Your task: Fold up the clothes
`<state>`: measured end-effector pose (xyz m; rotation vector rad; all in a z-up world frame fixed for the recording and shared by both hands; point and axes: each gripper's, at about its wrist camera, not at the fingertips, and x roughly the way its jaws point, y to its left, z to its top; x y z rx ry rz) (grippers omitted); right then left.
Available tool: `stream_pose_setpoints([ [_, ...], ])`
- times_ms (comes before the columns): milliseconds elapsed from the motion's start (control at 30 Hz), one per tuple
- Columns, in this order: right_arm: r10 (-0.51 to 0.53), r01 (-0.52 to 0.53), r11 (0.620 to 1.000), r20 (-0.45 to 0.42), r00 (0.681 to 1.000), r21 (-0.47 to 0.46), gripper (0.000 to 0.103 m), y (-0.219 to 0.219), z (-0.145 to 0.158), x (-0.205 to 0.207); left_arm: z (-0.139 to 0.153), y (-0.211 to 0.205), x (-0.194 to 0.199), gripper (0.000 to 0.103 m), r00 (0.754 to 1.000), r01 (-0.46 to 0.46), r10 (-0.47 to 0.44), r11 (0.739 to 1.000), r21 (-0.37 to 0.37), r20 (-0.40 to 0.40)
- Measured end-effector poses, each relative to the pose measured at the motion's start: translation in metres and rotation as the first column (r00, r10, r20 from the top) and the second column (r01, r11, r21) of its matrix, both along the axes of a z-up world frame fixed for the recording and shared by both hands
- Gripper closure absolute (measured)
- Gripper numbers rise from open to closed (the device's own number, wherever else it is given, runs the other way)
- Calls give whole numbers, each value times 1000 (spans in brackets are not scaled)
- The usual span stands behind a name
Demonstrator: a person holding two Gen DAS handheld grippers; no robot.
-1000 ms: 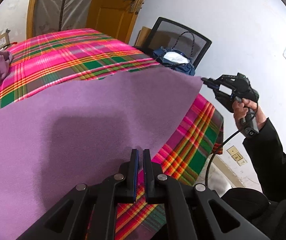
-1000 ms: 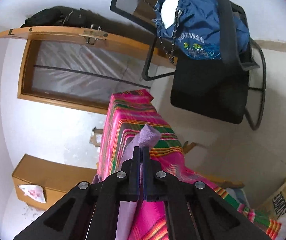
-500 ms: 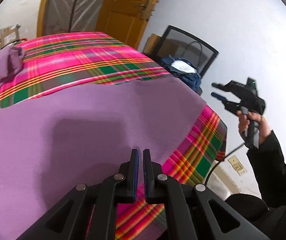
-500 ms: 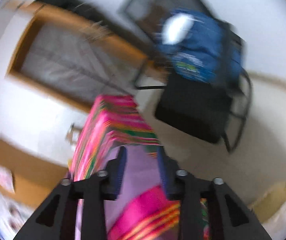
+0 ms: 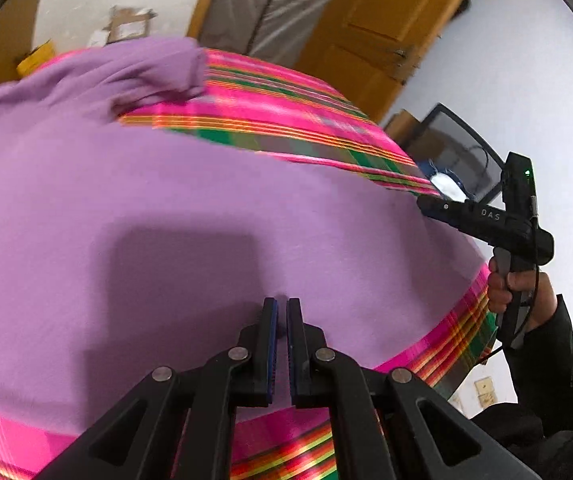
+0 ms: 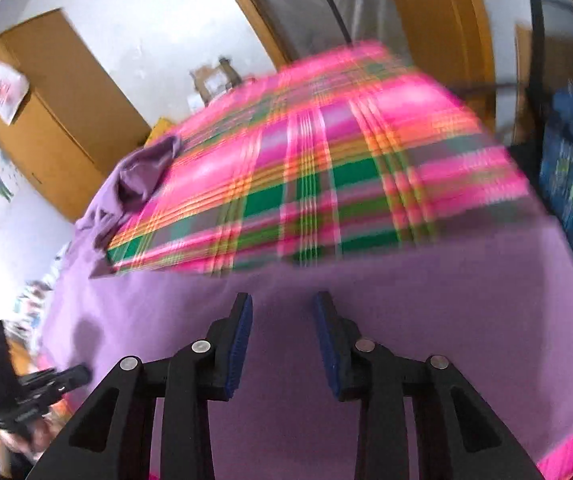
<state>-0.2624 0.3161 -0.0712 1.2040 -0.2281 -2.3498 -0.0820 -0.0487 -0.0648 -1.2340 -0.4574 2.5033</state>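
A purple garment lies spread over the near half of the table, with a bunched sleeve at the far left. My left gripper is shut on the garment's near edge. My right gripper is open and empty, hovering just above the garment. It also shows in the left wrist view over the garment's right corner. The sleeve shows at the left in the right wrist view.
The table wears a pink, green and orange plaid cloth. A black chair with a blue bag stands to the right, and shows small in the left wrist view. A wooden door and a cabinet stand behind.
My right gripper opened and let go of the garment corner, then swung round over the table. The lifted garment dropped flat onto the cloth. My left gripper stayed shut on its edge.
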Motion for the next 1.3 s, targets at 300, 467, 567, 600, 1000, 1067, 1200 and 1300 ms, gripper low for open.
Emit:
stream_pose_setpoints([
  [300, 32, -33, 999, -165, 986, -7, 69, -15, 30, 18, 25, -77, 13, 99, 968, -241, 232, 967, -84, -99],
  [467, 149, -152, 988, -172, 974, -5, 69, -58, 33, 24, 17, -151, 19, 98, 885, -466, 462, 878, -106, -61],
  [567, 207, -213, 977, -174, 963, -17, 69, -82, 34, 26, 4, -175, 27, 97, 853, -521, 522, 849, -92, -11],
  [600, 224, -231, 973, -177, 958, -17, 69, -90, 35, 26, 0, -176, 30, 96, 855, -518, 519, 851, -82, -9],
  [1000, 311, -318, 948, -161, 937, -23, 69, -179, 60, -21, 7, -145, 6, 93, 937, -350, 349, 937, -25, -24],
  [1067, 326, -329, 944, -137, 935, -2, 69, -196, 57, -40, 7, -145, -1, 93, 942, -334, 333, 943, -17, -33],
  [1200, 334, -335, 942, -64, 941, -14, 69, -222, 47, -80, 6, -142, -11, 93, 950, -310, 310, 951, -1, -36],
  [1300, 349, -348, 937, -30, 937, 12, 69, -242, 39, -103, 2, -140, -14, 93, 953, -302, 302, 953, 16, -21],
])
